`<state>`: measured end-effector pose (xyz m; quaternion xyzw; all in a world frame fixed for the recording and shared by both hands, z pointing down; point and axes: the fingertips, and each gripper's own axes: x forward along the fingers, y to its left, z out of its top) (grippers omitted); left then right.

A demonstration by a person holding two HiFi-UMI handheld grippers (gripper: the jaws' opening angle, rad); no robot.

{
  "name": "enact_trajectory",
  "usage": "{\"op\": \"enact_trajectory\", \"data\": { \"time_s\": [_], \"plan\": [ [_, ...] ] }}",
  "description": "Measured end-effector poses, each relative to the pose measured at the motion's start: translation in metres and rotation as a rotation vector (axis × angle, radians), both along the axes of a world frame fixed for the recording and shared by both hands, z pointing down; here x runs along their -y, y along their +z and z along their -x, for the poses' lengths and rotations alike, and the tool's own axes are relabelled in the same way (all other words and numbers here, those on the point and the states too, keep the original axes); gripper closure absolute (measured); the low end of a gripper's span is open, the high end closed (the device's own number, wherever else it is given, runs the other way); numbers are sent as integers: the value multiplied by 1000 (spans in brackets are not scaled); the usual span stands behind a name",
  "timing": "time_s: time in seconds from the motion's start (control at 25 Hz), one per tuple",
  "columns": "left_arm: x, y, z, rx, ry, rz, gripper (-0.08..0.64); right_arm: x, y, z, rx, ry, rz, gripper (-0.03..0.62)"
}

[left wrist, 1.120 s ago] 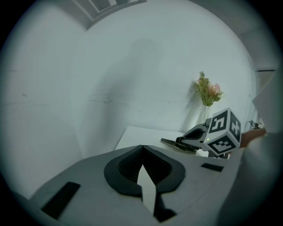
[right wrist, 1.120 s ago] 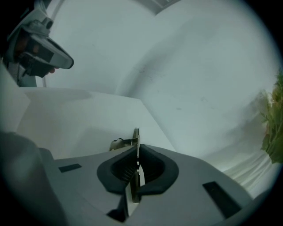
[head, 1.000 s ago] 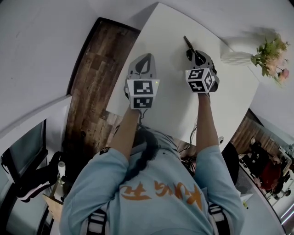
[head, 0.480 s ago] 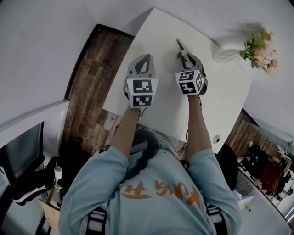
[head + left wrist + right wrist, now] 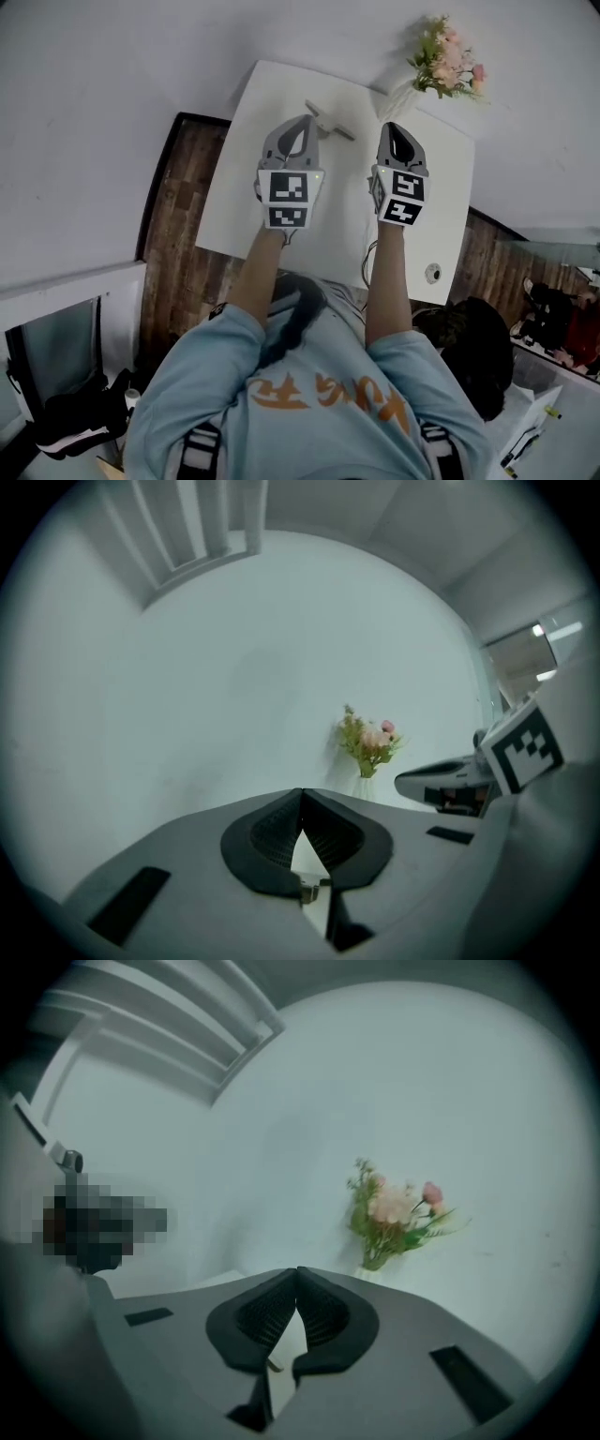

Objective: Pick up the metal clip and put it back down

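The left tongs (image 5: 301, 120) and the right tongs (image 5: 393, 126) are hanging above the white table (image 5: 246, 187), both pressed together and pinching nothing, the right pair having just been closing on empty air. The metal clip (image 5: 330, 123) is lying on the table between their tips, toward 12 o'clock near the far edge, while a vase of flowers (image 5: 441, 56) is standing at the 1 o'clock corner. Bare tabletop is lying open toward 6 o'clock, and the 9 o'clock edge is bordering the wooden floor (image 5: 178, 206).

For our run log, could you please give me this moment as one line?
metal clip: lying on table, unheld | left tongs: shut, empty | right tongs: just closed, empty | both above table
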<state>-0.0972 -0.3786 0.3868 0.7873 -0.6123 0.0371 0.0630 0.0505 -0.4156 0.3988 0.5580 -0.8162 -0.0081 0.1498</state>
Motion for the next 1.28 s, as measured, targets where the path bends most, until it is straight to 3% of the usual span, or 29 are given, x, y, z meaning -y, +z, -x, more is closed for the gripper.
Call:
{"op": "enact_trajectory", "data": {
  "time_s": [0.12,0.2,0.28,0.44,0.76,1.28],
  "plan": [
    [-11,-34,-32,116,7,-94,535,-21,-36,-37,-33,30,-100,580],
    [-20,-54,-52,111,-3,-145,535,-37,-54,-62,-55,34,-155,580],
    [-29,-64,-72,86,4,-172,535,-55,-63,-83,-15,-3,-160,580],
    [-44,-65,-113,69,35,-163,535,-84,-62,-122,79,-51,-133,580],
    [-72,-59,-172,79,41,-150,535,-116,-52,-186,98,7,-119,578],
    [-87,-60,-194,94,54,-158,535,-120,-62,-202,113,-22,-166,578]
  ]
}}
